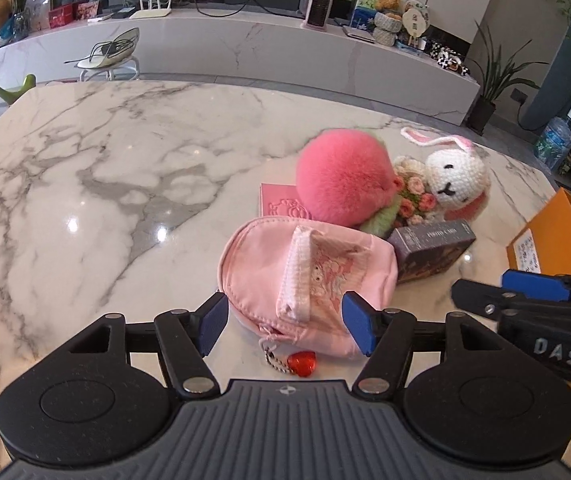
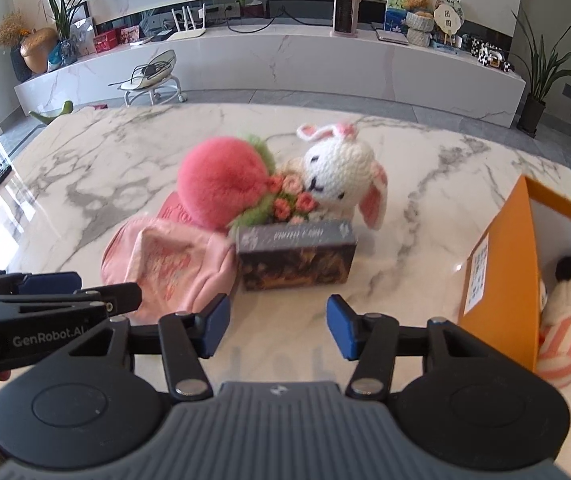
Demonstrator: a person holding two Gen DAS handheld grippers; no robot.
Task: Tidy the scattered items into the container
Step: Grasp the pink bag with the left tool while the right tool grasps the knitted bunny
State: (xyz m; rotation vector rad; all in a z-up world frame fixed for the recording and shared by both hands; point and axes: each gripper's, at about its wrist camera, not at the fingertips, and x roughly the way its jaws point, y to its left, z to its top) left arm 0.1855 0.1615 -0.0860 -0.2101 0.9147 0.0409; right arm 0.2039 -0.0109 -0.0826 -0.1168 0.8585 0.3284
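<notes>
The pink pouch (image 1: 309, 276) was soft w/ a red heart charm (image 1: 302, 363), lying on the marble table (image 1: 105, 184) by a dark box (image 2: 295, 258). Left gripper (image 1: 285, 320) sat wide around it, not squeezing. Right gripper (image 2: 277, 326) was open & empty, pointing at the box.

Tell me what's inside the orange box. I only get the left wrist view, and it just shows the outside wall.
Observer: The right wrist view looks into the orange box. One plush toy with pink and white stripes sits inside.
Operator: Is the right gripper holding anything?
Observer: No. The right gripper has its jaws open, with only bare marble table between them.
Operator: What is it pointing at?
Observer: The dark box sits straight ahead of those jaws, not yet between them.
</notes>
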